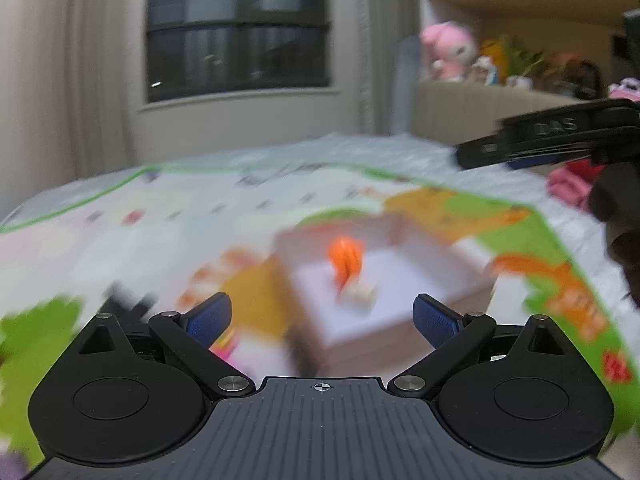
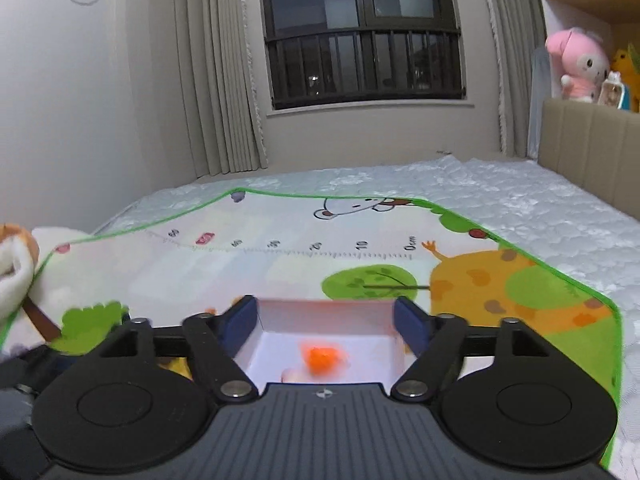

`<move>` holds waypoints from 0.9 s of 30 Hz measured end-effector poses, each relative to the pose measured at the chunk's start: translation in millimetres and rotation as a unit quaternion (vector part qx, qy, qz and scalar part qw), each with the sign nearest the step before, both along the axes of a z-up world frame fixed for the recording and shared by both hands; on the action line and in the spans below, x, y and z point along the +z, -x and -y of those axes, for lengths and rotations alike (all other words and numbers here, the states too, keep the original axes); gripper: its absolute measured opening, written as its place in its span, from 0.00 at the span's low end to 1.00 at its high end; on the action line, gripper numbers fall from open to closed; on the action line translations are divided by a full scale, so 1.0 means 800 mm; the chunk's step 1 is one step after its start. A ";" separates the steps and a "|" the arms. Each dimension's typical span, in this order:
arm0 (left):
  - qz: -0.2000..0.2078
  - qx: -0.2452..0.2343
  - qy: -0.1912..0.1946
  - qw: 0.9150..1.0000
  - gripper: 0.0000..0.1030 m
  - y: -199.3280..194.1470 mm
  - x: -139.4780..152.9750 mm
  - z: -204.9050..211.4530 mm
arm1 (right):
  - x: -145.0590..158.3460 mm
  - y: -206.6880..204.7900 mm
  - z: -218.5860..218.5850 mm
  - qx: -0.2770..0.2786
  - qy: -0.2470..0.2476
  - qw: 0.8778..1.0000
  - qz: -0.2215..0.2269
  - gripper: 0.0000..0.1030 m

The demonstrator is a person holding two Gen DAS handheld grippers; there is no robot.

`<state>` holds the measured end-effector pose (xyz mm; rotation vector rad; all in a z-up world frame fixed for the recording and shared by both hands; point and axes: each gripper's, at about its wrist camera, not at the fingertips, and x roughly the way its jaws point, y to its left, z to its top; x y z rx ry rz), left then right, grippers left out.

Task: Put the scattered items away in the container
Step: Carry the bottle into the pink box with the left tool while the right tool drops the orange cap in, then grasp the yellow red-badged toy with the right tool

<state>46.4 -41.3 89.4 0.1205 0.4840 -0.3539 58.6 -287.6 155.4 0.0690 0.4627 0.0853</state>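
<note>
Listing what I see from both wrist cameras.

Container (image 2: 320, 320): an open, shallow box with white inner walls and floor and brownish outer sides, sitting on the play mat (image 2: 280, 264). In the left wrist view it is blurred and lies ahead of the fingers; in the right wrist view it sits directly below and between the fingers.

Orange item (image 2: 322, 358): bright orange, rounded, with darker stripes in the left view; it lies inside the box on the white floor. Blur hides finer detail.

Pale item (image 1: 358, 294): small, cream-coloured, just beside the orange piece, also inside the box. I cannot tell what it is.

Left gripper (image 1: 322, 316): jaws spread wide, blue pads well apart, nothing between them.

Right gripper (image 2: 324, 322): jaws apart, nothing clamped, pads framing the box from above. In the left view its black fingers enter from the right edge.

Play mat: cartoon print, green border, ruler scale, giraffe and tree, spread on a quilted bed (image 2: 540, 200).

Plush toy (image 2: 576, 66): pink, on the shelf behind the headboard.
</note>
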 end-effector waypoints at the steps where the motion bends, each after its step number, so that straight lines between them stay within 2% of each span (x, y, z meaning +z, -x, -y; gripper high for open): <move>1: -0.006 0.012 -0.004 1.000 0.98 0.016 -0.010 -0.013 | -0.011 0.011 -0.004 0.001 0.006 1.000 -0.002 0.77; 6: -0.019 0.086 -0.012 0.996 0.99 0.082 -0.050 -0.077 | -0.077 0.054 -0.053 0.055 0.000 0.998 -0.035 0.77; 11: -0.036 0.118 0.014 0.992 0.99 0.118 -0.069 -0.137 | -0.134 0.076 -0.138 0.118 -0.004 0.990 -0.072 0.77; 15: -0.039 0.131 0.024 0.990 0.99 0.133 -0.068 -0.161 | -0.156 0.071 -0.199 0.147 0.020 0.987 -0.069 0.75; 21: -0.045 0.132 0.043 0.989 0.99 0.136 -0.073 -0.175 | -0.166 0.021 -0.249 0.157 -0.016 0.982 -0.099 0.75; 22: -0.046 0.129 0.045 0.990 0.99 0.137 -0.074 -0.174 | -0.169 0.013 -0.254 0.161 -0.019 0.981 -0.108 0.70; 23: -0.047 0.126 0.046 0.990 0.99 0.137 -0.075 -0.171 | -0.173 0.009 -0.260 0.167 -0.013 0.979 -0.115 0.60; 24: -0.048 0.122 0.046 0.990 0.99 0.137 -0.075 -0.169 | -0.175 0.008 -0.264 0.174 -0.002 0.977 -0.122 0.39; 27: -0.052 0.109 0.046 0.992 0.99 0.137 -0.078 -0.160 | -0.164 0.021 -0.257 0.174 0.013 0.979 -0.107 0.39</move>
